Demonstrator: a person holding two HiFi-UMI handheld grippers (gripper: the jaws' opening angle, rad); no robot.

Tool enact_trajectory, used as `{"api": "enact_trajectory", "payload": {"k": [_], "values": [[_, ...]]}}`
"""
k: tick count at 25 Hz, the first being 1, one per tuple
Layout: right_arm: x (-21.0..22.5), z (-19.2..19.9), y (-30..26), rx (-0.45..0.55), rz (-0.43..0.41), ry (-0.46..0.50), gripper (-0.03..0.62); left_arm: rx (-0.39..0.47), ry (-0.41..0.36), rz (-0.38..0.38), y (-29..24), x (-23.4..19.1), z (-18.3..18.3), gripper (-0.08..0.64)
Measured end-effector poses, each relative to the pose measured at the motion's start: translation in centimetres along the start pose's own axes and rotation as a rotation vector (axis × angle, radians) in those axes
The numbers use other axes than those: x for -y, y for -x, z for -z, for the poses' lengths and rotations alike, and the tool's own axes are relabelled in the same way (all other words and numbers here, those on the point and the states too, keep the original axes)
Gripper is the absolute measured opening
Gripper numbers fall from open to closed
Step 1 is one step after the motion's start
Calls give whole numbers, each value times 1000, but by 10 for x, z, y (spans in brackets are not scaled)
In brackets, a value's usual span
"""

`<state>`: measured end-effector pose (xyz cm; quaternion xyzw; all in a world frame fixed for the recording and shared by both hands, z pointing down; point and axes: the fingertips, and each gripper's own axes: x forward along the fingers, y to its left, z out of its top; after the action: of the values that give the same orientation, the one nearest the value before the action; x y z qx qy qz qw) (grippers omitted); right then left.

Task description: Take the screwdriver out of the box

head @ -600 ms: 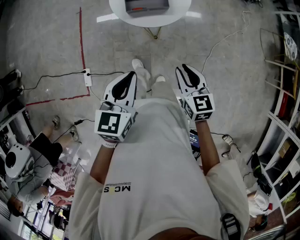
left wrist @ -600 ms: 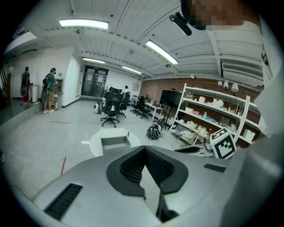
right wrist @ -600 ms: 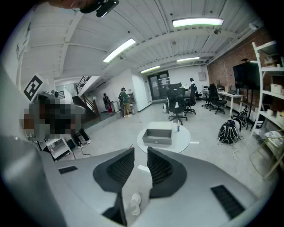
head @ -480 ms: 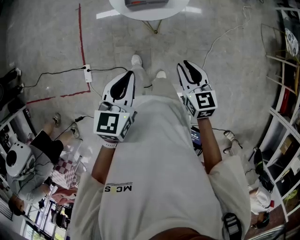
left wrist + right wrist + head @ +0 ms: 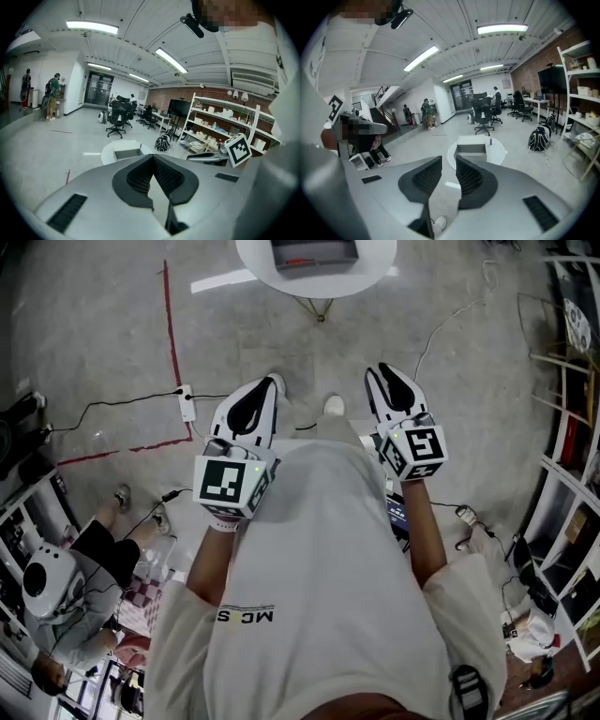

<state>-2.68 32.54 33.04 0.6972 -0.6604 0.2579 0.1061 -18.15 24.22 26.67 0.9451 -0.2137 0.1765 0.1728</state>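
A grey open box (image 5: 314, 253) stands on a round white table (image 5: 375, 273) ahead of me, at the top of the head view. A red-handled tool (image 5: 298, 260) lies inside it, too small to identify. Both grippers hover at waist height, well short of the table. My left gripper (image 5: 253, 409) has its pad tips touching with nothing between them (image 5: 153, 156). My right gripper (image 5: 389, 390) shows a narrow gap between its pads, empty (image 5: 449, 159). Both gripper views show the box (image 5: 127, 153) (image 5: 471, 150) on the table beyond the jaws.
A power strip (image 5: 187, 401) with cables and a red tape line (image 5: 172, 324) lie on the floor to the left. Shelving (image 5: 562, 474) lines the right side. A seated person (image 5: 56, 587) is at lower left. Office chairs (image 5: 117, 119) stand behind the table.
The head view has shifted: the table and box now sit a little lower and further right. Both grippers stay at the same height with their jaws as they were.
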Motion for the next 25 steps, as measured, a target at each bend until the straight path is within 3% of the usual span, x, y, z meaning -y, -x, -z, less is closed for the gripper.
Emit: {"api": "enact_trajectory", "payload": {"k": [8,14,19,25], "values": [[-46,-52,-64,17,62,38,147,5,23,76,1,-92,-23,3],[-34,-60,-90,-20,83,23,147,9,10,122,-38,-112,-45,3],[5,-69,-127,-57,31,47,147,-1,-24,131,-91,-108,-70,3],[31,-96,-187,-92,-83,101,147,-35,41,98,-144,-134,-97,3]]}}
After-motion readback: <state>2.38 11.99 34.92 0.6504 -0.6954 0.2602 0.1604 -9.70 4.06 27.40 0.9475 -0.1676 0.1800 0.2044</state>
